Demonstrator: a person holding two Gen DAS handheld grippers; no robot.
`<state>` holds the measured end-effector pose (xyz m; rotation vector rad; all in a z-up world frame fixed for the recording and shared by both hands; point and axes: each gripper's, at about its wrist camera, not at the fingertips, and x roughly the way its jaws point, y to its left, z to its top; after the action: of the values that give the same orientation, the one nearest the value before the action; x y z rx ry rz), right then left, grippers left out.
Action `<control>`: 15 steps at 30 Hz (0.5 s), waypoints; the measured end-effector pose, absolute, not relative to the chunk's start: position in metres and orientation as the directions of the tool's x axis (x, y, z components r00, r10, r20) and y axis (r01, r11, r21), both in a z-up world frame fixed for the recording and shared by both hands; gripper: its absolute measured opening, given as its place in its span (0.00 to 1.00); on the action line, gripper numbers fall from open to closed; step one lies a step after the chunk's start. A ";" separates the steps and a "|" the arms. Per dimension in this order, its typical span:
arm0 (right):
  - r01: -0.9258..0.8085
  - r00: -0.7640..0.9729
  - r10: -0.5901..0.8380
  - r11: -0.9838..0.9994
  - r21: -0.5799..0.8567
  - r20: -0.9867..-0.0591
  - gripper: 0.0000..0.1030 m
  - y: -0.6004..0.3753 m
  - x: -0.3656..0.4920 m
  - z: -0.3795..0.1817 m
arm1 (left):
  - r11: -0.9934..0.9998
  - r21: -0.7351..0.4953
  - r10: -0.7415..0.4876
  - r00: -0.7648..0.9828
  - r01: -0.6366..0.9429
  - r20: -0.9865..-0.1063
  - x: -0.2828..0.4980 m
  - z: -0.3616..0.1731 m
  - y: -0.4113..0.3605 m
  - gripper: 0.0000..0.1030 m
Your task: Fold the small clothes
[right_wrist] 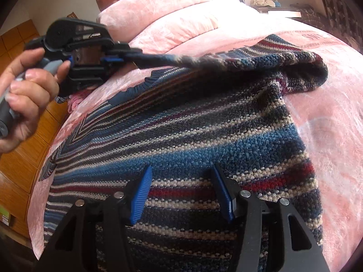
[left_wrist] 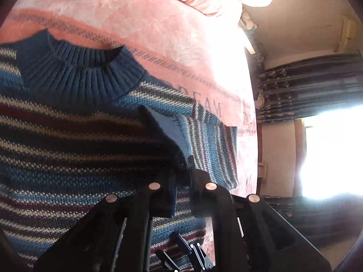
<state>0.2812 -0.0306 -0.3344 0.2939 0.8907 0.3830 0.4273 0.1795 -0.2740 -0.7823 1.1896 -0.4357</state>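
Striped knit sweater (right_wrist: 181, 136), blue, white, dark red and navy bands, lies spread on a pink bed cover (right_wrist: 329, 113). Ribbed blue collar (left_wrist: 86, 72) points toward the pillows (right_wrist: 170, 22) in the left wrist view; one short sleeve (left_wrist: 213, 149) lies flat past the body, close to the bed's edge. In the right wrist view one side of the sweater is lifted off the bed and drawn into a taut fold, with a loose pouch of knit sagging at the far end. Bare pink cover shows beyond the collar and along the right of the garment; the bed's near-left edge drops to a wooden floor (right_wrist: 27, 136). Left gripper (right_wrist: 138, 56), held by a hand (right_wrist: 27, 95), has its fingers closed tight on the raised sweater edge; its own camera shows dark knit pinched between them. Right gripper (right_wrist: 181, 195) sits low over the sweater's near part, blue fingers (right_wrist: 141, 195) spread wide, nothing between them; contact with the knit cannot be judged. Dark curtains (left_wrist: 313, 86) and a bright window stand beyond the bed.
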 end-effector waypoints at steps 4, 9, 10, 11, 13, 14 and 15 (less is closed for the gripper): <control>-0.203 0.572 0.433 0.898 0.391 -0.697 0.54 -0.030 0.280 -0.334 | 0.691 -0.722 -0.674 0.382 0.023 -0.633 0.437 -0.204 0.190 0.06; -0.206 0.576 0.422 0.904 0.375 -0.701 0.55 -0.028 0.278 -0.335 | 0.730 -0.675 -0.644 0.436 0.106 -0.629 0.432 -0.142 0.212 0.06; -0.207 0.576 0.420 0.905 0.371 -0.701 0.55 -0.029 0.276 -0.336 | 0.736 -0.667 -0.639 0.443 0.115 -0.629 0.424 -0.138 0.220 0.06; -0.209 0.576 0.419 0.906 0.369 -0.702 0.56 -0.029 0.276 -0.336 | 0.741 -0.661 -0.635 0.448 0.121 -0.630 0.416 -0.135 0.231 0.06; -0.210 0.577 0.416 0.907 0.365 -0.702 0.56 -0.023 0.276 -0.336 | 0.755 -0.644 -0.621 0.457 0.129 -0.637 0.407 -0.129 0.246 0.06; -0.210 0.577 0.416 0.907 0.365 -0.702 0.56 -0.023 0.276 -0.336 | 0.762 -0.636 -0.613 0.462 0.127 -0.642 0.404 -0.130 0.252 0.06; -0.210 0.577 0.416 0.907 0.365 -0.702 0.56 -0.023 0.276 -0.336 | 0.767 -0.630 -0.605 0.465 0.123 -0.646 0.403 -0.131 0.260 0.06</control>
<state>0.2760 -0.0233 -0.3360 0.2537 0.8832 0.3710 0.4027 0.2603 -0.1309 -0.5509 0.9945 -0.4757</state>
